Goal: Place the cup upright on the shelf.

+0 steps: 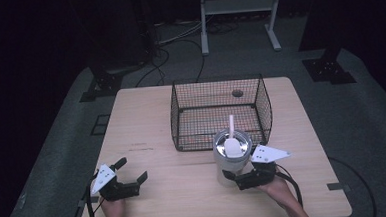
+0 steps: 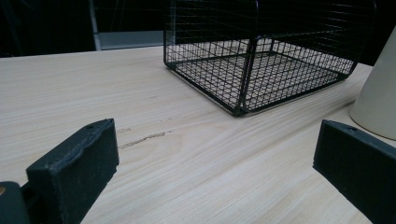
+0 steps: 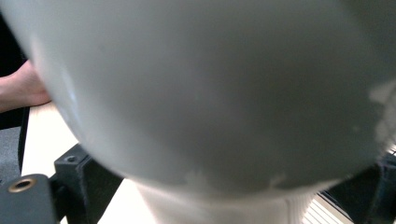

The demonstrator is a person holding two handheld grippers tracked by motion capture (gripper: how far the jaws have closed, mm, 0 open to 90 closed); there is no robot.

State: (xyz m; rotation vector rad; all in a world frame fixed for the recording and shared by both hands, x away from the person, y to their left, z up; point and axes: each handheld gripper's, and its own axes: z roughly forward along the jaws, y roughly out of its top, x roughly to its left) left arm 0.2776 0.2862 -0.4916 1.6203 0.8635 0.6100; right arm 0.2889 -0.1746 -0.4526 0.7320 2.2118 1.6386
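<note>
Standing upright near the front edge of the wooden table (image 1: pixel 146 121), a pale tumbler (image 1: pixel 228 159) is grasped low on its body by the right gripper (image 1: pixel 240 178), one jaw at either side. A light straw (image 1: pixel 231 125) is seen rising from its lid. The tumbler is placed just before the front wall of a black wire basket (image 1: pixel 218 112), whose mesh floor is seen bare in the left gripper view. The left gripper (image 1: pixel 132 178) is held with jaws released and spread above bare wood, well apart from the tumbler, open table lying between. In the right gripper view the tumbler's blurred wall (image 3: pixel 210 93) is so close that its contents cannot be made out.
</note>
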